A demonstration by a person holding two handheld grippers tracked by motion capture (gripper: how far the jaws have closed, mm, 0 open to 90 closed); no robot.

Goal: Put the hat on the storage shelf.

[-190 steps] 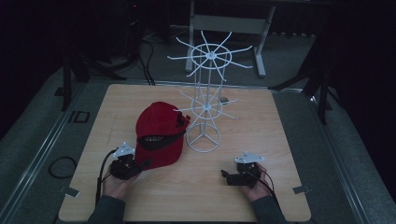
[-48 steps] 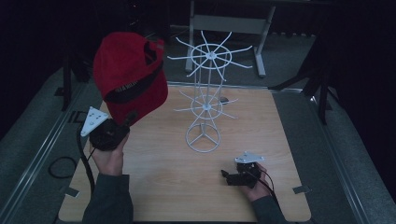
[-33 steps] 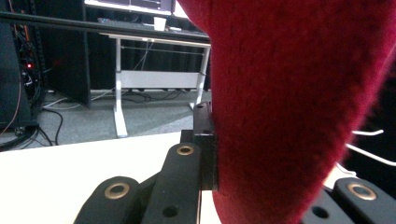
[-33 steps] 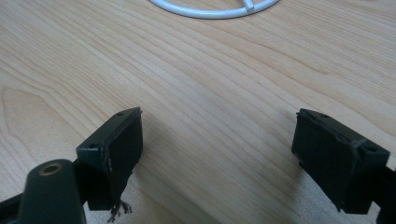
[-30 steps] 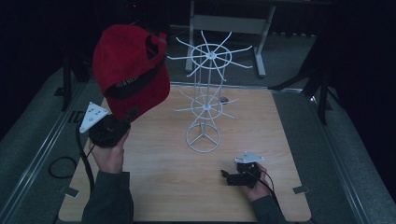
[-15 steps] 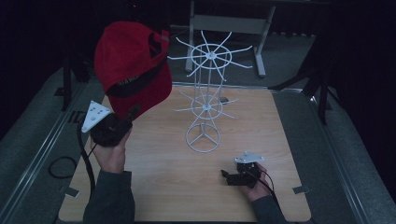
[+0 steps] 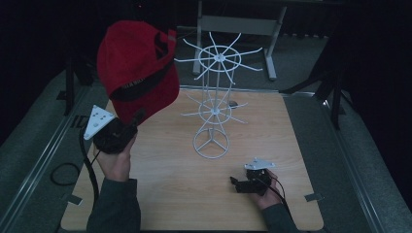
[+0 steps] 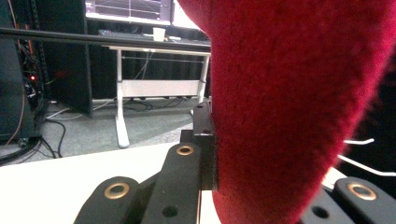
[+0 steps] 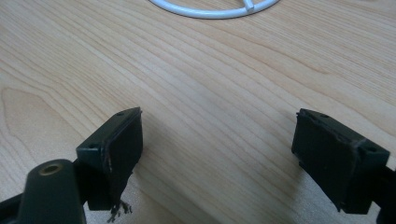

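A red cap (image 7: 136, 68) is held up in the air over the table's left side, with my left gripper (image 7: 135, 121) shut on its lower edge. In the left gripper view the red cap (image 8: 299, 102) fills the right side, pressed against the left fingertip (image 8: 205, 140). A white wire rack (image 7: 216, 97) with spoke arms stands on a ring base at the table's middle, to the right of the cap. My right gripper (image 7: 235, 183) rests on the table at the front right, open with bare wood between its pads (image 9: 123, 144), facing the rack's ring base (image 9: 210, 9).
The wooden table (image 7: 291, 145) sits on grey floor mats. A black cable (image 7: 73, 170) loops off the left edge. A white-legged desk (image 8: 140, 88) with monitors stands behind the table, and dark stands flank both sides.
The left hand and the cap have barely shifted over the last second. The right gripper has stayed put.
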